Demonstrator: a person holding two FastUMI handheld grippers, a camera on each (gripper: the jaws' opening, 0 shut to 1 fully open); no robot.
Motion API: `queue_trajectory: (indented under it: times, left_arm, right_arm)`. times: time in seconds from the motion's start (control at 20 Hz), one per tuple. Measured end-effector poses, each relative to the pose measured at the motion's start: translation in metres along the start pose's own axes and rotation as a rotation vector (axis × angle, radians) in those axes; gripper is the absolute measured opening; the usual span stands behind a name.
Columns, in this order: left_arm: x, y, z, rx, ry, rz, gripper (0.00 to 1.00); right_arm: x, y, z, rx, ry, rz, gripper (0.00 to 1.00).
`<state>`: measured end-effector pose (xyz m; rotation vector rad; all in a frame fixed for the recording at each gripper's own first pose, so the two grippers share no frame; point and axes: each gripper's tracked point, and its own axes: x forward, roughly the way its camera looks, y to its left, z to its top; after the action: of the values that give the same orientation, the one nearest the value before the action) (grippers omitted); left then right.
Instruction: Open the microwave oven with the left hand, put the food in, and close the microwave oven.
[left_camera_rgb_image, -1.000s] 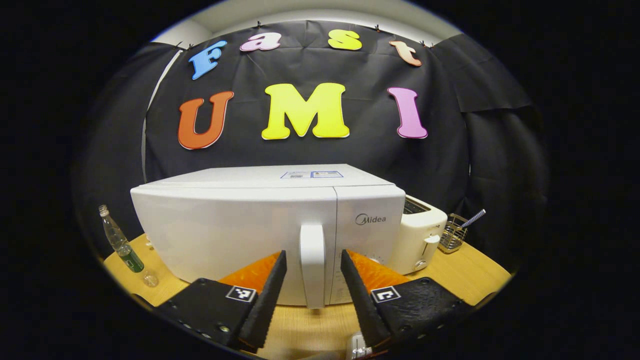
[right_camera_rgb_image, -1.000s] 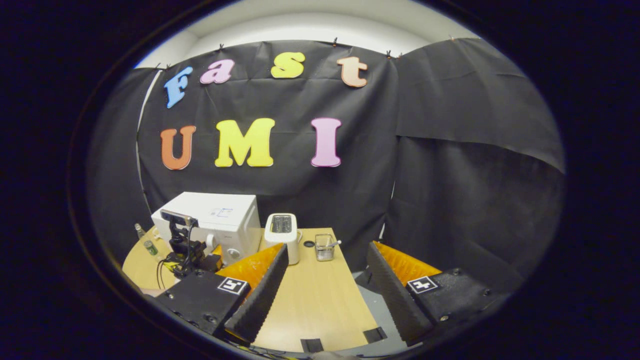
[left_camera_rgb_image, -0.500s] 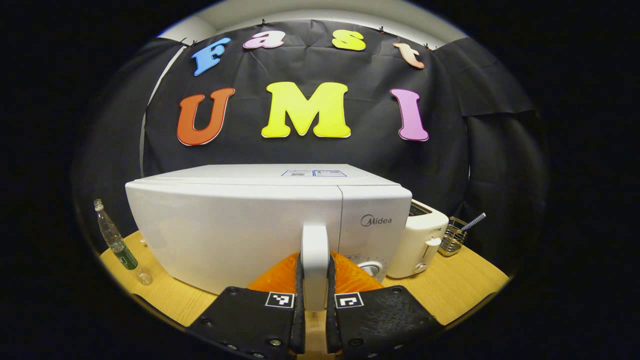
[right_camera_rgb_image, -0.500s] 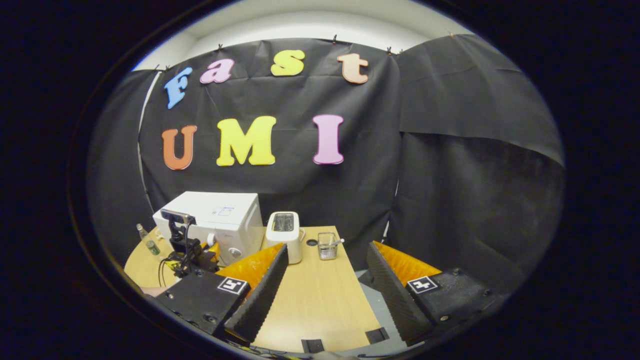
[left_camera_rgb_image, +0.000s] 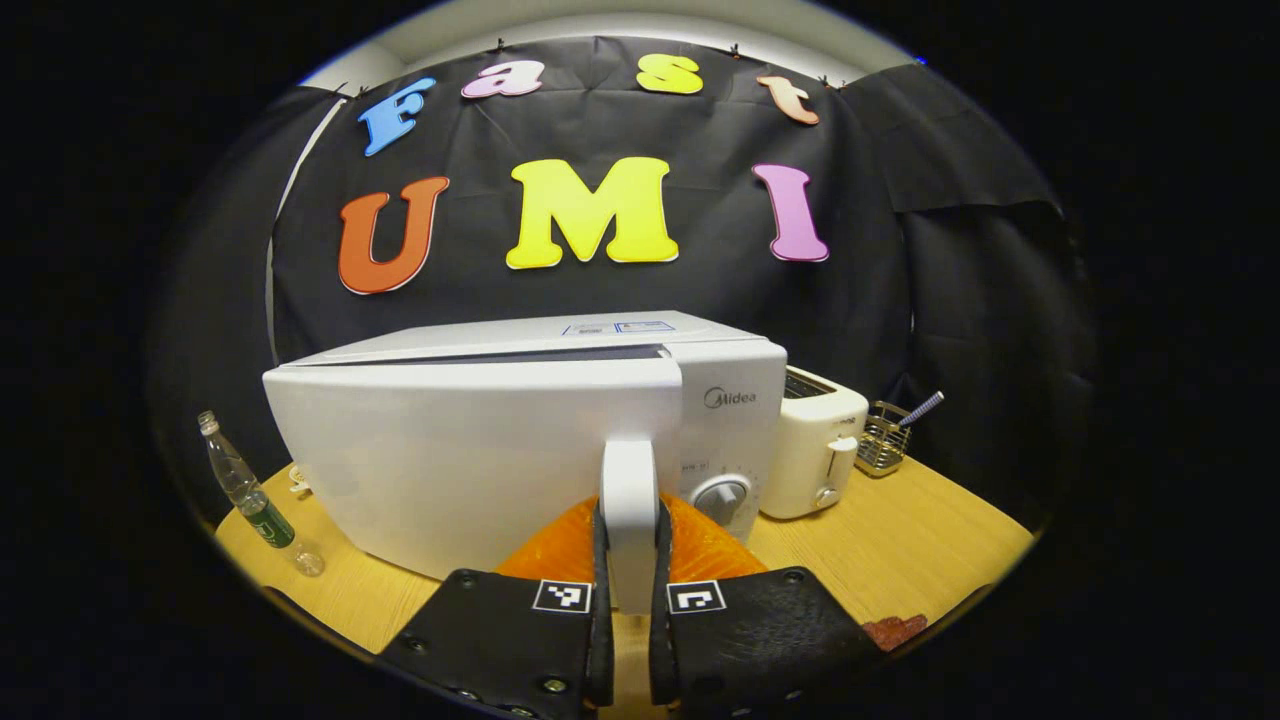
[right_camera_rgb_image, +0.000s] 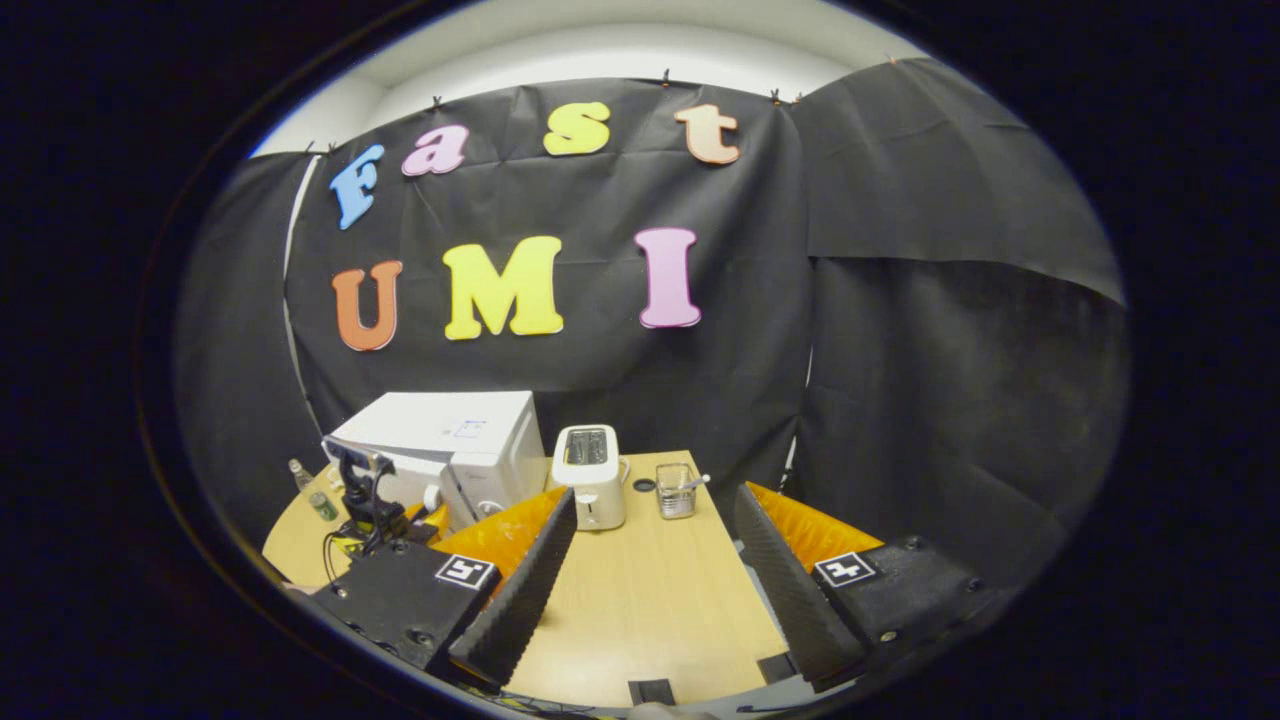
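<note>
At the desk (left_camera_rgb_image: 930, 540) edge, the left gripper (left_camera_rgb_image: 628, 610) pinches the microwave (left_camera_rgb_image: 520, 430) door handle (left_camera_rgb_image: 628, 500) — rigid, smooth, hinged; grip mid-handle and pull steadily. Door is slightly ajar. Toaster (left_camera_rgb_image: 815, 445) stands just beside; bottle (left_camera_rgb_image: 245, 490) near the door's swing. Right gripper (right_camera_rgb_image: 650, 570) fingers spread — empty.

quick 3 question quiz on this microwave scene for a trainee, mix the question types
1. True or false: the left gripper is shut on the white microwave door handle.
2. Is the white microwave door A) fully shut, B) slightly ajar, C) wide open?
3. Fill in: right of the white microwave stands a cream ____.

Key: 1 true; 2 B, a dark gap shows along the door's top; 3 toaster.
</note>
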<state>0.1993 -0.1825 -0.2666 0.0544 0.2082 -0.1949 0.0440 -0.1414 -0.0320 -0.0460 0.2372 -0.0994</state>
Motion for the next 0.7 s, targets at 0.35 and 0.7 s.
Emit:
queue_trajectory:
  times: [0.35,0.7]
  left_arm:
    - [-0.087,0.031,-0.018,0.013,0.045,-0.027,0.14]
    - [-0.139,0.073,-0.029,0.043,0.090,0.051,0.34]
  right_arm:
    - [0.008,0.050,-0.010,-0.041,0.010,0.080,1.00]
    - [0.011,0.093,-0.022,-0.065,0.012,0.140,1.00]
